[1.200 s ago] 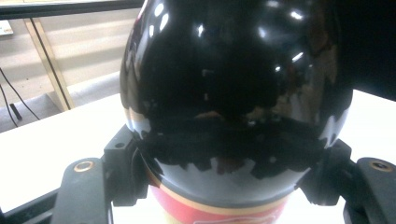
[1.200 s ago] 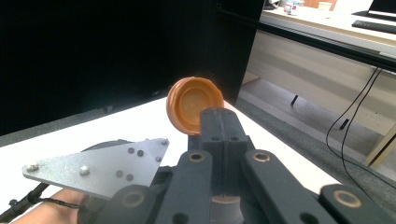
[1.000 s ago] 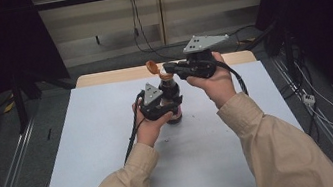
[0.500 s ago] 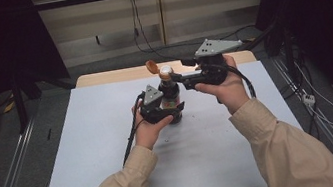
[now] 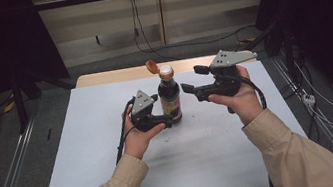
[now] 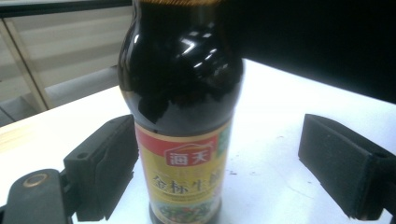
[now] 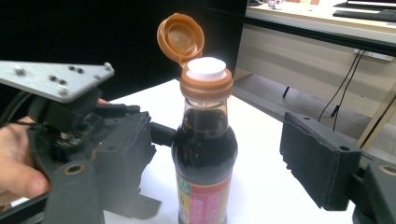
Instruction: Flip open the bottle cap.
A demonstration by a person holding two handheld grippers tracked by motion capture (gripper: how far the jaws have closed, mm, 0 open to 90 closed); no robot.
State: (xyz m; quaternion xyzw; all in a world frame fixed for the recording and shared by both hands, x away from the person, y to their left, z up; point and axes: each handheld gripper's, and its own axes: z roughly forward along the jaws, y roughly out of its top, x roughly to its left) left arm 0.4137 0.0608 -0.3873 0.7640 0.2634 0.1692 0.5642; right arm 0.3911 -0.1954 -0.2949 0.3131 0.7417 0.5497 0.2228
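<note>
**Bottle freed, cap flipped open**

Bottle (image 5: 170, 100) of dark sauce stands upright on the tabletop (image 5: 87, 151), toward the far middle, between the two grippers. Its orange flip cap (image 5: 151, 67) hangs back on its hinge, tilted away from the white spout (image 7: 206, 67).

The left gripper (image 5: 174, 118) sits low at the bottle's base. Its jaws have just been opening: in the left gripper view the bottle is between them, the left pad (image 6: 105, 165) close against the label (image 6: 187, 179) or barely off it, the other pad well apart. So it no longer clamps the bottle. The right gripper (image 5: 190, 82) is level with the neck, just beside it; its jaws have also just been opening, and they stand wide with nothing pressed between them.

The step in hand looks like letting go once the cap is open. Next would likely be drawing both grippers clear without nudging the bottle; the left one needs care, since one pad is so close to the glass.

The glass is dark and glossy, filled to the shoulder, with a red and yellow label carrying white characters. The collar under the spout is orange-brown, like the cap.
</note>
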